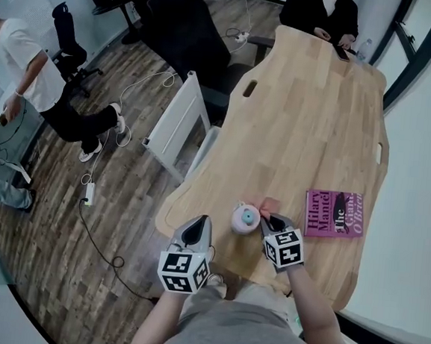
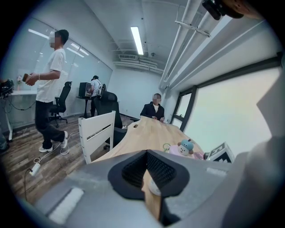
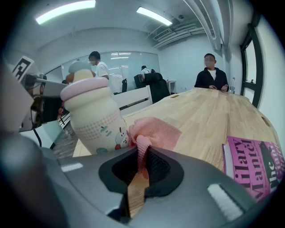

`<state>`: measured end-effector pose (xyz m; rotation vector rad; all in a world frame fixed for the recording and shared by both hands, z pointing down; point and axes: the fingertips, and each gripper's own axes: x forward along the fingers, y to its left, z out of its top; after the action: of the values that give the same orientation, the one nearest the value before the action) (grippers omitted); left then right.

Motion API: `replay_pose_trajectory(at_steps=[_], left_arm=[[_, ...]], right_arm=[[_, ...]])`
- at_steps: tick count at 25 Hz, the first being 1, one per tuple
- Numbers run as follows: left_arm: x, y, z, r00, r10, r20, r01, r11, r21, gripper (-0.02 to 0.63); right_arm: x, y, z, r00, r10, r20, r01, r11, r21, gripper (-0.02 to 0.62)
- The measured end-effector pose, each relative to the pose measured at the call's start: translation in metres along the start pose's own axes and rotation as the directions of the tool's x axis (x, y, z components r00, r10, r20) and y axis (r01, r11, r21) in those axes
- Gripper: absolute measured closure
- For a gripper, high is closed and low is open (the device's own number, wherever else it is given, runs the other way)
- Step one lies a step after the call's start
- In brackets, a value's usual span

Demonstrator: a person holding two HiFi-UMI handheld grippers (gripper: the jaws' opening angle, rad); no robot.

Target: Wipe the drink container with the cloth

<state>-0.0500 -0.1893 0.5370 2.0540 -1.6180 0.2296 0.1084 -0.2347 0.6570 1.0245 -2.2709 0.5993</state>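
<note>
Beside the drink container [image 3: 91,113], right tool [image 3: 141,147] pinching cloth [image 3: 156,131] (left tool [image 2: 146,153] closed)

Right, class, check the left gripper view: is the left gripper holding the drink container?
No: the left gripper has its fingers together on nothing, and the drink container stands on the wooden table beyond it.

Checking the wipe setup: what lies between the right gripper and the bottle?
The pink cloth, pinched by the right gripper, beside the bottle; right gripper view.

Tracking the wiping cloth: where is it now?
In the right gripper view, the pink cloth is pinched in the right gripper, just right of the drink container on the table.
</note>
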Motion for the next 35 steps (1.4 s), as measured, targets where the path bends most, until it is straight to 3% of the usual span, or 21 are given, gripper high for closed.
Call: replay_pose_trajectory(at_steps=[12, 20, 26, 35], left_arm=[[-0.016, 0.005, 0.004, 1.0, 0.017, 0.017, -0.017, 1.0, -0.005, 0.601], [-0.035, 0.014, 0.003, 0.998, 0.036, 0.048, -0.034, 0.999, -0.027, 0.601], [-0.044, 0.009, 0.003, 0.999, 0.012, 0.05, -0.011, 1.0, -0.02, 0.601], [-0.06, 0.003, 0.002, 0.998, -0.037, 0.05, 0.037, 0.999, 0.0, 0.601]], right_arm=[[0.012, -0.002, -0.035, 0.995, -0.029, -0.091, 0.03, 0.999, 0.012, 0.569], [0.012, -0.002, -0.04, 0.995, -0.049, -0.09, 0.051, 0.998, 0.023, 0.569], [-0.009, -0.007, -0.031, 0.993, -0.111, -0.044, 0.113, 0.992, 0.058, 0.569], [-0.063, -0.008, -0.005, 0.971, -0.219, 0.095, 0.205, 0.969, 0.137, 0.569]])
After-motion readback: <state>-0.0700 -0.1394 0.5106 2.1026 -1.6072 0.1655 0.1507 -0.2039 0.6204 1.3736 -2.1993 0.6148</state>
